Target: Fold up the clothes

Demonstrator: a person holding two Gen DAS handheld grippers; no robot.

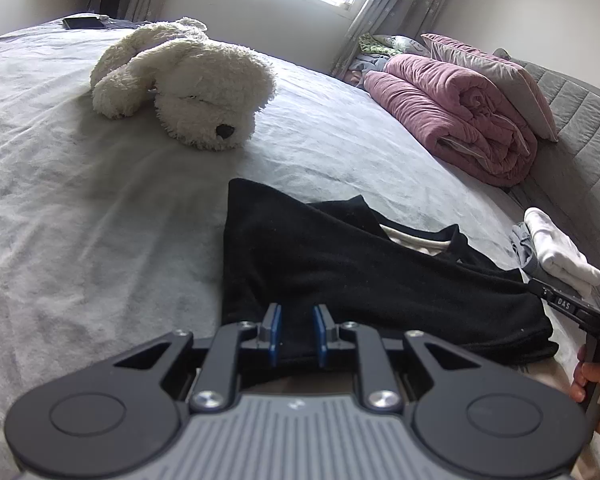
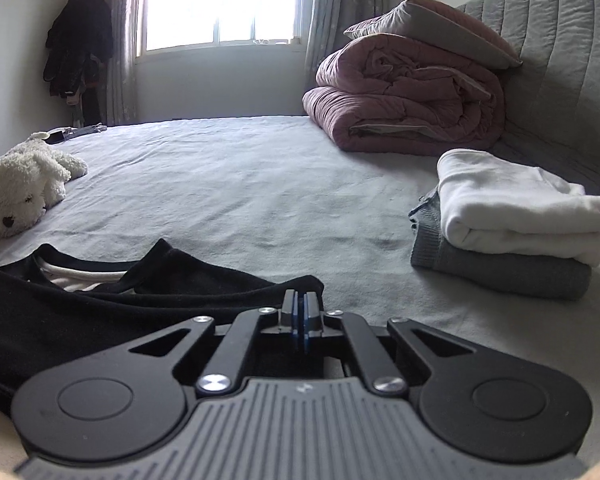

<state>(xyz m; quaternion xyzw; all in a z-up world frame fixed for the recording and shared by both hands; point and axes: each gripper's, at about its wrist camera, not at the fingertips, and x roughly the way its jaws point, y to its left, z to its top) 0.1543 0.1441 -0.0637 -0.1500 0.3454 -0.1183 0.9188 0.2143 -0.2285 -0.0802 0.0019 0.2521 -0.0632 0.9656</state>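
Black garment (image 1: 340,264) spread on the grey bed (image 1: 100,200) at the near edge, partly doubled over, a pale striped lining showing at the neck opening toward the far side

Left gripper (image 1: 297,334) low at the near left of the cloth, jaws apart with black fabric lying between the blue pads (image 1: 275,332), not yet pinched so far as can be seen

Right gripper (image 2: 301,320) at the near right corner of the same garment, jaws pressed together; fabric sits right at the tips, but whether a hem is nipped between them cannot be told. From the left view only the side of that tool and part of a hand (image 1: 592,376) visible at the right margin

To the far right, by the padded headboard, a folded white piece (image 2: 516,204) stacked on a folded grey knit (image 2: 500,268); looks like a finished pile

Elsewhere on the bed: white plush dog (image 1: 188,80) far left, rolled pink duvet (image 2: 404,96) far right

Judged step: mid-fold on the black garment, both tools stationed along its near edge. Next move likely calls for a firm pinch on each near corner, an even lift, and carrying the edge away toward the far side so the layers land square, without dragging the bottom layer or bunching the neck
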